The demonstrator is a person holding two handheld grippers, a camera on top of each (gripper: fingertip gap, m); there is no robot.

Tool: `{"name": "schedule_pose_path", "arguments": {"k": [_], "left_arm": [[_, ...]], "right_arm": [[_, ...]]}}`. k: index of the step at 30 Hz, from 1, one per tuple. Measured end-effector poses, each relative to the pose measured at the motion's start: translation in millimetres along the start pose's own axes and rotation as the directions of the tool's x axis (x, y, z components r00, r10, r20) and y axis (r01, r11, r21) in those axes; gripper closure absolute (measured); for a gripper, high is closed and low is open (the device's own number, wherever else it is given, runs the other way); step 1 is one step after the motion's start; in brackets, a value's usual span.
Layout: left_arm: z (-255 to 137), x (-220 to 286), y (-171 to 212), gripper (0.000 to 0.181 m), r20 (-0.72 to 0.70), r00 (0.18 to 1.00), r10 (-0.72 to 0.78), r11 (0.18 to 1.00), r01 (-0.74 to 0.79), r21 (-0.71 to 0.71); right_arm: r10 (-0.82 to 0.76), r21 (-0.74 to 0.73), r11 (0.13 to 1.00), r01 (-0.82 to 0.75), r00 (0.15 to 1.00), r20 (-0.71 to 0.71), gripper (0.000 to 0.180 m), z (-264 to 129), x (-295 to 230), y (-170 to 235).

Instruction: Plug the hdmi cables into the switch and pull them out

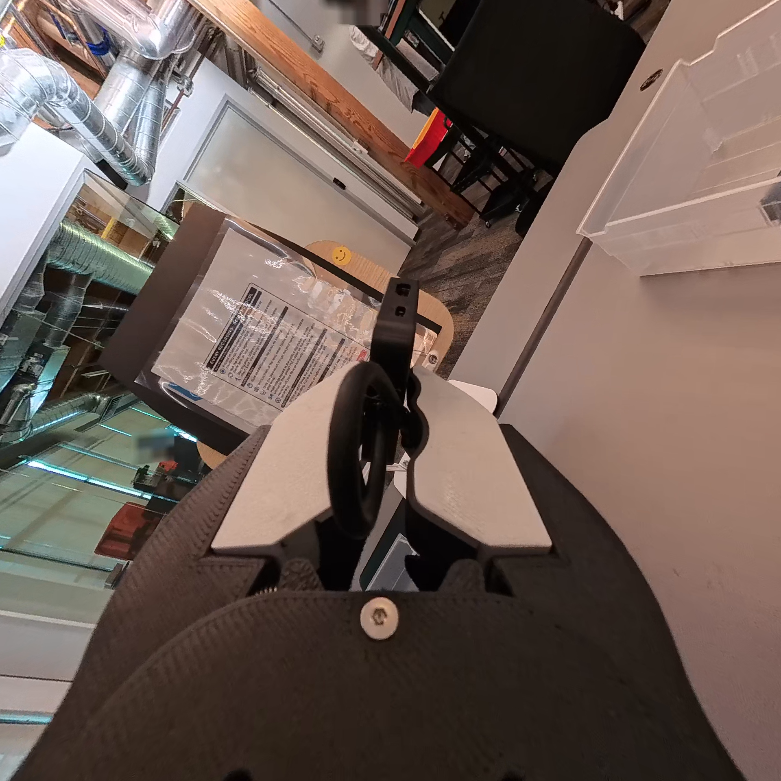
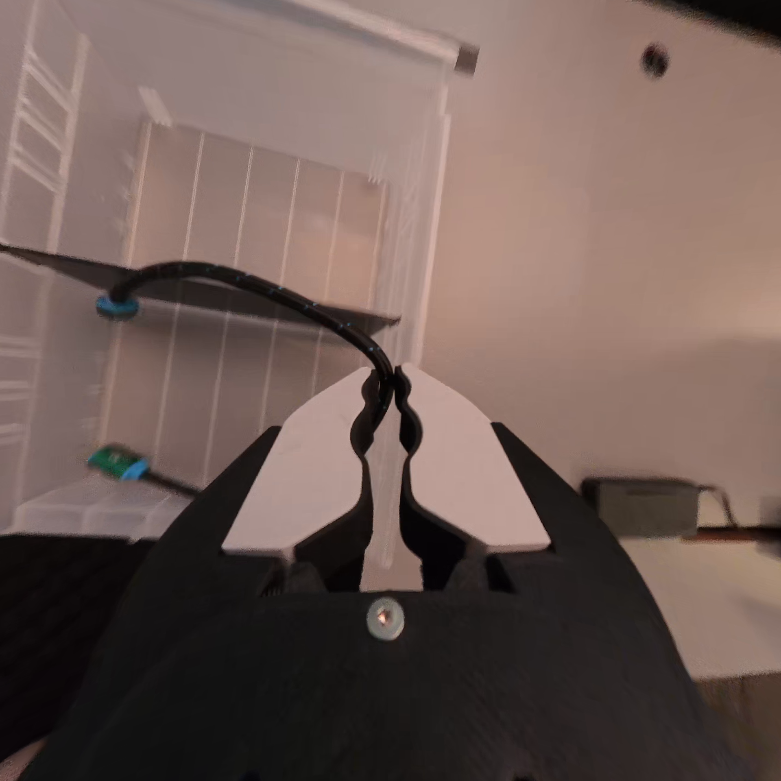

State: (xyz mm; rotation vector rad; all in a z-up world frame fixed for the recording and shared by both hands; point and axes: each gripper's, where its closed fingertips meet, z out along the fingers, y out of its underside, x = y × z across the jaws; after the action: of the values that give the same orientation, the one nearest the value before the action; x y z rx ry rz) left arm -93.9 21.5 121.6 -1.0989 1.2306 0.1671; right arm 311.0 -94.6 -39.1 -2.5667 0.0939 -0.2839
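Note:
My left gripper (image 1: pixel 380 384) is shut on a black part with two small square holes (image 1: pixel 397 321), which looks like the switch. It sticks up between the fingers, and a loop of smooth black cable (image 1: pixel 355 456) curls in front of it. My right gripper (image 2: pixel 385 372) is shut on a braided black hdmi cable with blue flecks (image 2: pixel 270 291). That cable arcs left to a blue-collared plug (image 2: pixel 116 306) at a thin dark slab (image 2: pixel 253 304). I cannot tell whether it is plugged in. A second plug, green and blue (image 2: pixel 116 462), lies at the lower left.
A clear acrylic organiser (image 1: pixel 676 190) stands on the white table (image 1: pixel 634 465); it also fills the left of the right wrist view (image 2: pixel 253 190). A grey box (image 2: pixel 642 507) sits at the right. A plastic-covered sheet on a dark board (image 1: pixel 262 321) stands beyond the left gripper.

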Motion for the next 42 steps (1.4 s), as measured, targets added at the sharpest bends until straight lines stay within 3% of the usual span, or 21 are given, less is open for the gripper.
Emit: {"name": "schedule_pose_path", "arguments": {"k": [5, 8, 12, 14, 19, 23, 25, 27, 29, 30, 32, 34, 35, 38, 42], "left_arm": [[-1, 1, 0, 0.164, -0.007, 1.0, -0.001, 1.0, 0.001, -0.001], [-2, 1, -1, 0.164, -0.008, 1.0, -0.004, 1.0, 0.004, 0.003], [-1, 1, 0, 0.164, -0.01, 1.0, -0.006, 1.0, 0.006, 0.0], [-1, 1, 0, 0.167, -0.012, 1.0, -0.007, 1.0, 0.007, 0.0], [-1, 1, -2, 0.167, -0.008, 1.0, -0.002, 1.0, 0.002, 0.008], [-3, 1, -6, 0.168, -0.013, 1.0, -0.005, 0.999, 0.006, 0.044], [-4, 5, -10, 0.164, -0.045, 0.999, -0.01, 0.997, 0.014, 0.077], [-6, 16, -16, 0.164, -0.109, 0.994, -0.002, 0.992, 0.015, 0.121], [-8, 30, -24, 0.165, -0.176, 0.984, 0.042, 0.984, -0.01, 0.179], [-9, 36, -27, 0.165, -0.2, 0.978, 0.059, 0.98, -0.019, 0.197], [-11, 47, -33, 0.165, -0.244, 0.967, 0.08, 0.975, -0.025, 0.222], [-12, 57, -36, 0.165, -0.281, 0.954, 0.1, 0.971, -0.032, 0.236], [-12, 60, -37, 0.165, -0.29, 0.951, 0.11, 0.972, -0.042, 0.232], [-12, 70, -36, 0.164, -0.309, 0.938, 0.155, 0.97, -0.084, 0.229], [-14, 80, -43, 0.164, -0.336, 0.924, 0.183, 0.962, -0.097, 0.257]], "right_arm": [[-0.054, -0.214, 0.975, 0.051, 0.999, -0.008, 0.17, 14, -10, 35], [-0.085, -0.223, 0.972, 0.077, 0.996, -0.029, 0.17, 21, -11, 30], [-0.207, -0.242, 0.949, 0.201, 0.978, 0.001, 0.145, 29, -24, 30], [-0.247, -0.248, 0.939, 0.237, 0.969, -0.008, 0.145, 36, -24, 28], [-0.196, -0.222, 0.957, 0.187, 0.98, -0.02, 0.146, 40, -23, 17], [-0.16, -0.182, 0.973, 0.143, 0.984, -0.082, 0.143, 14, -14, 10], [-0.159, -0.112, 0.983, 0.146, 0.979, -0.126, 0.143, -10, -14, -2], [-0.206, 0.06, 0.974, 0.217, 0.968, -0.145, 0.142, -41, -28, -32], [-0.354, 0.329, 0.869, 0.37, 0.929, -0.108, 0.134, -80, -72, -73], [-0.483, 0.48, 0.745, 0.464, 0.871, -0.093, 0.137, -103, -108, -90], [-0.706, 0.726, 0.39, 0.567, 0.69, -0.159, 0.143, -149, -183, -103], [-0.789, 0.809, 0.103, 0.579, 0.543, -0.287, 0.149, -180, -238, -101], [-0.809, 0.816, 0.024, 0.577, 0.491, -0.323, 0.148, -189, -259, -99], [-0.825, 0.806, -0.098, 0.583, 0.406, -0.393, 0.148, -197, -300, -97], [-0.851, 0.787, -0.124, 0.604, 0.343, -0.397, 0.149, -186, -324, -94]]}}
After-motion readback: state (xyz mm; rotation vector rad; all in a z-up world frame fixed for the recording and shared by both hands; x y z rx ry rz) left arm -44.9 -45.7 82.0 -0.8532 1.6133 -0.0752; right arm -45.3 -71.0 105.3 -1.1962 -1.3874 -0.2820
